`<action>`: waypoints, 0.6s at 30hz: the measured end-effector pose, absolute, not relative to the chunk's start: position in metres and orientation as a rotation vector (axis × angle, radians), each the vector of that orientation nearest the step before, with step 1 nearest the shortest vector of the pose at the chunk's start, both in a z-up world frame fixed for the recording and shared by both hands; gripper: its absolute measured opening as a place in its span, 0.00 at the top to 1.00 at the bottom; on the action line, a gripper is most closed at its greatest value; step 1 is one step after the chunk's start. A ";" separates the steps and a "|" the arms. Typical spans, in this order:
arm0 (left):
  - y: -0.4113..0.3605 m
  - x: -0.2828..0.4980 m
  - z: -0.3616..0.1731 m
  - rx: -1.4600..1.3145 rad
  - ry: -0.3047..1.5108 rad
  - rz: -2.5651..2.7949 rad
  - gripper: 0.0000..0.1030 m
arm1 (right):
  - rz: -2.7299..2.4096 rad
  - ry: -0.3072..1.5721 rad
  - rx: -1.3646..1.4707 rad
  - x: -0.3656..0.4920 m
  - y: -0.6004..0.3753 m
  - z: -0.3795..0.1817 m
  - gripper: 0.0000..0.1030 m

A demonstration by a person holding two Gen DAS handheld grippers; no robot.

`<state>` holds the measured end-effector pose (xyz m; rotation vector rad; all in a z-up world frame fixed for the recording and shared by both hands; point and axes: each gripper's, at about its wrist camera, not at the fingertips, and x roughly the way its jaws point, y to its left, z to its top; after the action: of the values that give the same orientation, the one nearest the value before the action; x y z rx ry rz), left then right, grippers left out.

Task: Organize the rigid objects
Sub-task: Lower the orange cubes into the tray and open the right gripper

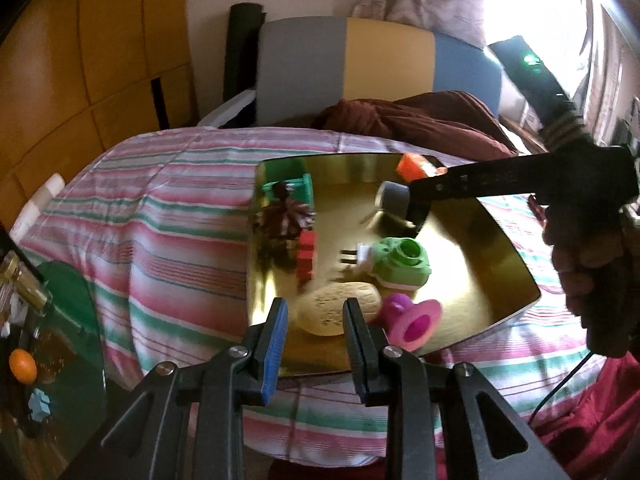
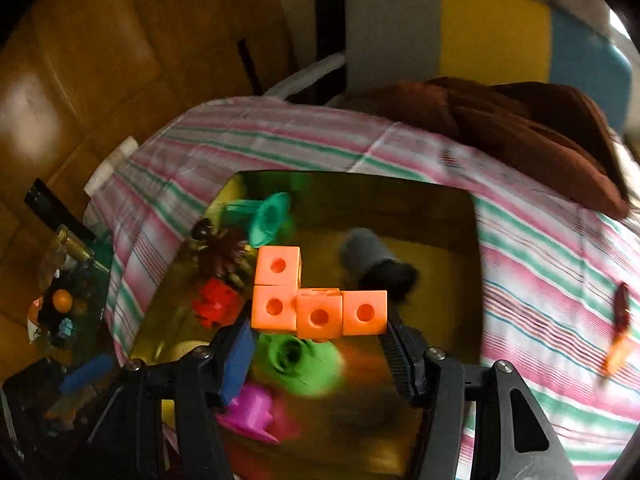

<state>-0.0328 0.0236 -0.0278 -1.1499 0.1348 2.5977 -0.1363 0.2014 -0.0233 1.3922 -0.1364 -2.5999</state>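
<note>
A shiny gold square metal tray point(image 1: 460, 280) lies on a bed covered in a pink, green and white striped quilt point(image 1: 160, 200), and everything below is placed relative to that tray.

Well off its left edge, a dark glass side table point(image 1: 60, 320) holds a small orange ball point(image 1: 23, 366) and a pale blue block point(image 1: 40, 403). Striped quilt lies open on the tray's left and far sides.

Inside the tray, along the left wall, sit a teal plastic funnel-shaped toy point(image 2: 264, 216), a dark maroon spiky toy point(image 1: 286, 216) and a red plastic block stack point(image 1: 306, 254). At the near edge lies a tan oval stone-like piece point(image 1: 340, 312). Beside it, touching or nearly so, is a magenta plastic flared cup point(image 1: 412, 320) on its side. Toward the middle are a green plastic round-topped toy point(image 1: 404, 266) and a grey cylinder point(image 1: 394, 198) farther back. The tray's right half is mostly bare gold.

The left gripper point(image 1: 316, 344) hovers at the near edge, fingers a moderate gap apart and holding nothing, the tan piece visible between them.

The right gripper point(image 2: 316, 344) is above the tray, its fingers clamped on either end of an orange L-shaped piece of four joined plastic cubes point(image 2: 320, 308), held in the air over the green toy.

A brown blanket point(image 1: 420, 120) is bunched beyond the tray's far right corner.
</note>
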 end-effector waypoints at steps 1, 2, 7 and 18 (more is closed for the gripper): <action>0.019 -0.034 -0.029 -1.159 0.125 2.606 0.73 | -2.587 -0.132 1.405 -0.142 0.196 -0.027 0.42; 0.016 -0.036 -0.030 -1.167 0.117 2.612 0.73 | -2.567 -0.124 1.425 -0.149 0.188 -0.034 0.42; 0.001 -0.043 -0.038 -1.214 0.081 2.633 0.73 | -2.510 -0.063 1.533 -0.178 0.159 -0.068 0.42; -0.011 -0.048 -0.042 -1.235 0.055 2.660 0.73 | -2.479 -0.092 1.580 -0.175 0.154 -0.095 0.22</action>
<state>-0.0479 -0.0107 -0.0423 -1.2349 0.0549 2.6600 -0.1750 0.1537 -0.0948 1.5795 -0.0921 -2.4794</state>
